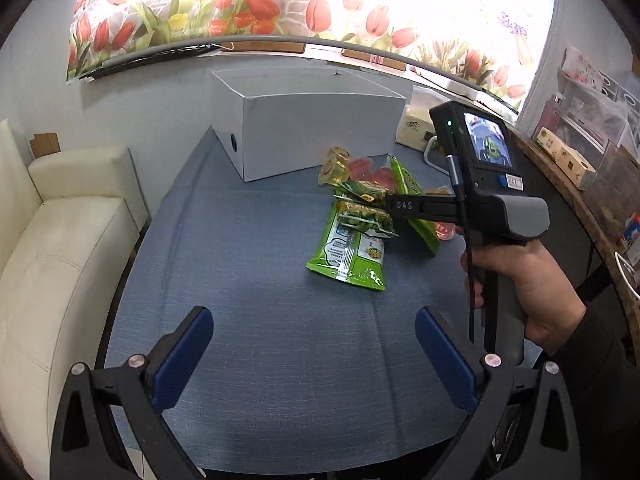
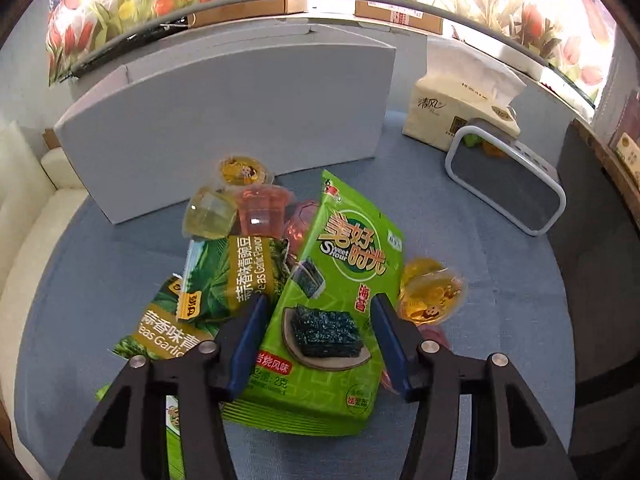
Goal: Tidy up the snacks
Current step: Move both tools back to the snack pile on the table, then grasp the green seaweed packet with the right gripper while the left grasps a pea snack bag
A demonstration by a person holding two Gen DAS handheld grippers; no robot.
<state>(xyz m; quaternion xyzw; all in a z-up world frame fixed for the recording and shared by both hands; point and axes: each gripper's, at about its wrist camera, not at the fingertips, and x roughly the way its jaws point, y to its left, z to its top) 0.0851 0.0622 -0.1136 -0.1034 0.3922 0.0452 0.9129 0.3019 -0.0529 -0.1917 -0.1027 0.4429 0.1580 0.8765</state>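
A pile of snacks lies on the blue tablecloth. In the right wrist view my right gripper (image 2: 318,308) straddles a green seaweed snack bag (image 2: 340,280), its blue pads at the bag's two sides and partly closed on it. Green garlic pea packets (image 2: 236,280) lie to its left. Jelly cups (image 2: 260,208) sit behind and one yellow jelly cup (image 2: 432,292) to the right. In the left wrist view my left gripper (image 1: 314,328) is open and empty above bare cloth, well short of the pile (image 1: 360,232). The right gripper's body (image 1: 480,184) reaches in from the right.
A white closed box (image 1: 308,128) stands at the back of the table; it also shows in the right wrist view (image 2: 224,120). A tissue pack (image 2: 460,108) and a white-framed container (image 2: 508,184) sit back right. A cream sofa (image 1: 52,260) is on the left.
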